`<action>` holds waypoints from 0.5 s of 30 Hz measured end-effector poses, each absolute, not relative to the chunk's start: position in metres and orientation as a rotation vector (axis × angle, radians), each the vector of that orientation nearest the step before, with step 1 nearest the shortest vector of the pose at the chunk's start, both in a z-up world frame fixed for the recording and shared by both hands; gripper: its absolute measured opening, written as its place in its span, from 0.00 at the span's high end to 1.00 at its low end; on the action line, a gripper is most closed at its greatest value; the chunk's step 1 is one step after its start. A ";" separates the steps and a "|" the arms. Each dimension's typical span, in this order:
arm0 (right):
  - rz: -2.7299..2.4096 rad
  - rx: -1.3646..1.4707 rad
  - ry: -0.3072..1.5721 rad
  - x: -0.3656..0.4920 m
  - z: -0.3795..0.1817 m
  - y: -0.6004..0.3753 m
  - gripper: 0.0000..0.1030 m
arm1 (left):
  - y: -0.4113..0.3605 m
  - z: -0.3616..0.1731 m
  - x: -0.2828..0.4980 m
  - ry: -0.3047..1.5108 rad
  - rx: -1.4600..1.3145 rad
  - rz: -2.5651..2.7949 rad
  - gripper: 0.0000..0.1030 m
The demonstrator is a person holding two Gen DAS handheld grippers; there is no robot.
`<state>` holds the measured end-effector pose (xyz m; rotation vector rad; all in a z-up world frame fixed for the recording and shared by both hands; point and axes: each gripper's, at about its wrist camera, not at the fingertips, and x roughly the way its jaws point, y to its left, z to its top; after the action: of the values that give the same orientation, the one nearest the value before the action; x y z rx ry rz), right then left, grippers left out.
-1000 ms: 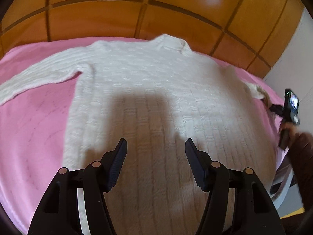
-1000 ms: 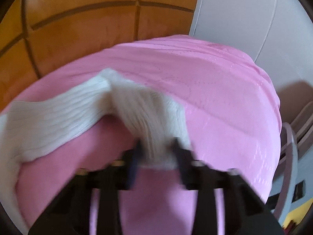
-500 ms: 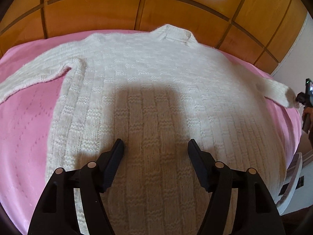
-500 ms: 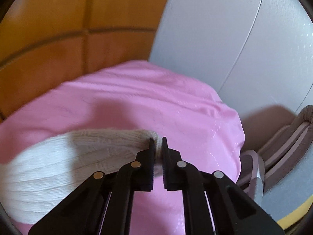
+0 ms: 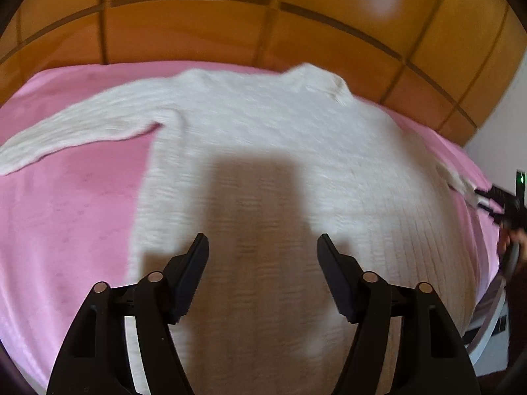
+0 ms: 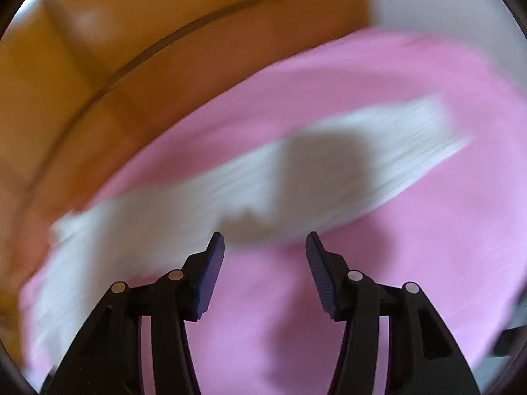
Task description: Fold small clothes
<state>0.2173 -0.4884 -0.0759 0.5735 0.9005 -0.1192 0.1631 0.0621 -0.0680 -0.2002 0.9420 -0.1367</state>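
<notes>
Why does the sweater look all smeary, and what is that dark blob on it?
Right wrist view: the sleeve is smeared by motion blur, and the dark blob is a shadow cast on it. Left wrist view: the sweater is slightly blurred, a blocky shadow across its middle; fisheye bends the headboard.

A bed with a pink cover [image 5: 66,214] stands against a glossy panelled wooden headboard [image 5: 197,26] — white wall [image 5: 507,125] to the right.

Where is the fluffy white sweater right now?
The white sweater lies spread flat on the pink bedspread, collar toward the wooden headboard, in the middle of the left wrist view.
</notes>
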 end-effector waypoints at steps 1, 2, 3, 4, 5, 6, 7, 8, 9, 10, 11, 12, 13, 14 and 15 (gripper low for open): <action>-0.033 0.595 0.917 0.216 -0.080 -0.469 0.52 | 0.071 -0.066 0.158 0.932 -0.207 -0.113 0.30; 0.038 0.610 0.935 0.215 -0.084 -0.452 0.52 | 0.080 -0.065 0.154 0.927 -0.210 -0.092 0.30; 0.091 0.620 0.953 0.215 -0.089 -0.439 0.52 | 0.087 -0.064 0.150 0.926 -0.214 -0.078 0.30; 0.149 0.622 0.980 0.213 -0.095 -0.419 0.52 | 0.098 -0.065 0.145 0.928 -0.222 -0.056 0.30; 0.187 0.607 1.004 0.211 -0.100 -0.401 0.52 | 0.110 -0.066 0.138 0.930 -0.233 -0.032 0.30; 0.208 0.585 1.015 0.206 -0.104 -0.386 0.52 | 0.119 -0.068 0.133 0.933 -0.242 -0.016 0.30; 0.217 0.570 1.014 0.199 -0.105 -0.377 0.52 | 0.127 -0.070 0.128 0.940 -0.251 -0.008 0.30; 0.232 0.565 1.009 0.193 -0.104 -0.371 0.52 | 0.136 -0.074 0.121 0.955 -0.267 -0.010 0.30; 0.255 0.573 1.012 0.186 -0.104 -0.367 0.53 | 0.143 -0.078 0.114 0.968 -0.284 -0.016 0.30; 0.290 0.581 1.024 0.174 -0.103 -0.361 0.54 | 0.148 -0.082 0.110 0.975 -0.295 -0.021 0.30; 0.305 0.572 1.031 0.165 -0.103 -0.358 0.57 | 0.152 -0.086 0.105 0.988 -0.304 -0.029 0.30; 0.316 0.562 1.037 0.158 -0.103 -0.357 0.59 | 0.154 -0.090 0.100 1.004 -0.312 -0.041 0.30; 0.334 0.554 1.049 0.145 -0.104 -0.354 0.61 | 0.157 -0.095 0.094 1.019 -0.326 -0.064 0.33; 0.351 0.553 1.063 0.135 -0.104 -0.352 0.62 | 0.158 -0.097 0.088 1.019 -0.329 -0.079 0.38; 0.366 0.552 1.077 0.121 -0.106 -0.350 0.64 | 0.159 -0.097 0.083 1.015 -0.328 -0.098 0.42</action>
<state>0.1206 -0.3498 -0.1057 0.5523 1.0774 0.3665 0.0833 0.1590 -0.0967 -0.3283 1.0151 -0.0977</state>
